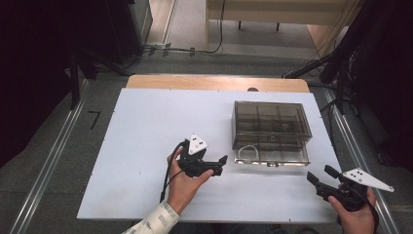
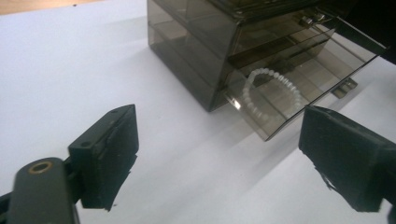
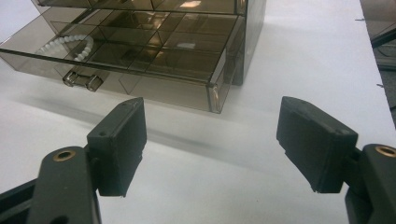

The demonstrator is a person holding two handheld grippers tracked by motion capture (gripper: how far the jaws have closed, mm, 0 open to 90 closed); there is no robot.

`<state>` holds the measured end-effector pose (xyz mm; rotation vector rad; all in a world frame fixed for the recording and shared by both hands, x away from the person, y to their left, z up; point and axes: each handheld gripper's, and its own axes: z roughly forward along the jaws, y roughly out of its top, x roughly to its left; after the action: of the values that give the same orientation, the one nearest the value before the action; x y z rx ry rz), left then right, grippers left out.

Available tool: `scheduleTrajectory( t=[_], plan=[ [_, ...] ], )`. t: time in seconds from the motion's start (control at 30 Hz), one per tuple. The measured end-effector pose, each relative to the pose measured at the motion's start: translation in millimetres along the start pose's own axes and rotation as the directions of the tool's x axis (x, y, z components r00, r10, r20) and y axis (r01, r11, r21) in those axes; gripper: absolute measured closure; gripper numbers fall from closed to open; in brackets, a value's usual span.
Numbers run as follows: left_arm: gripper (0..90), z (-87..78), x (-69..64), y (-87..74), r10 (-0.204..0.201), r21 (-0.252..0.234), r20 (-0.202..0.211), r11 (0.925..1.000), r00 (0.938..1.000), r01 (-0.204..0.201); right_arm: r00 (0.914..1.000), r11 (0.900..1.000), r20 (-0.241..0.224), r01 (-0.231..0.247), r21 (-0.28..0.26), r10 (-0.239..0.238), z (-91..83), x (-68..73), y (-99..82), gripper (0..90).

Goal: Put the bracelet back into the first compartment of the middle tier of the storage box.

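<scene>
We work at a white table (image 1: pixel 146 146) with a smoky clear drawer box (image 1: pixel 271 122) on its right half. Its bottom drawer (image 1: pixel 271 155) stands pulled out toward us, and a white bead bracelet (image 1: pixel 248 151) lies in the drawer's left end.

Our left gripper (image 1: pixel 221 165) hangs just left of the drawer's near left corner, jaws spread wide with nothing between them, pointing right at that corner. In the left gripper view the bracelet (image 2: pixel 273 91) sits just beyond and between the jaw tips, behind the drawer's clear front wall.

Our right gripper (image 1: pixel 319 176) rests near the table's near right corner, jaws likewise spread and empty, aimed up-left at the drawer; the right gripper view shows the small handle (image 3: pixel 81 80) on the drawer front.

The left hand is plainly nearer the bracelet. The drawer's long axis runs left to right, so we judge the coming move must go over the front wall or push on it. Open table lies to the left and near; the right edge is close to the box.
</scene>
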<state>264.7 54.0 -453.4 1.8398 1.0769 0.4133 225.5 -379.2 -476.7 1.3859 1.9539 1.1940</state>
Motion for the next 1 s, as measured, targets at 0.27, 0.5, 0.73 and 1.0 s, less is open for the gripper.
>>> scheduleTrajectory(
  t=[0.27, 0.5, 0.73, 1.0],
  plan=[
    [11.7, -12.5, 11.5, -9.3, -0.028, -0.017, -0.023, 0.9995, 0.9993, 0.028, 1.0, 1.0, 0.001, 0.0, 0.0, 0.0, 0.3, 0.3, -0.1, 22.7],
    [9.1, -22.4, 22.6, -17.8, -0.059, -0.019, -0.048, 0.9981, 0.9971, 0.058, 1.0, 1.0, 0.0, -0.001, 0.0, 0.001, 0.0, 0.3, -0.1, 22.7],
    [6.7, -34.4, 36.1, -25.7, -0.088, -0.023, -0.083, 0.996, 0.9927, 0.087, 1.0, 1.0, -0.002, 0.003, 0.0, -0.003, 0.6, 0.8, -0.1, 22.7],
    [2.8, -45.0, 47.9, -32.9, -0.114, -0.026, -0.11, 0.9933, 0.9873, 0.112, 1.0, 1.0, -0.002, 0.0, 0.002, 0.0, 0.8, 1.4, -0.2, 22.7]
  ],
)
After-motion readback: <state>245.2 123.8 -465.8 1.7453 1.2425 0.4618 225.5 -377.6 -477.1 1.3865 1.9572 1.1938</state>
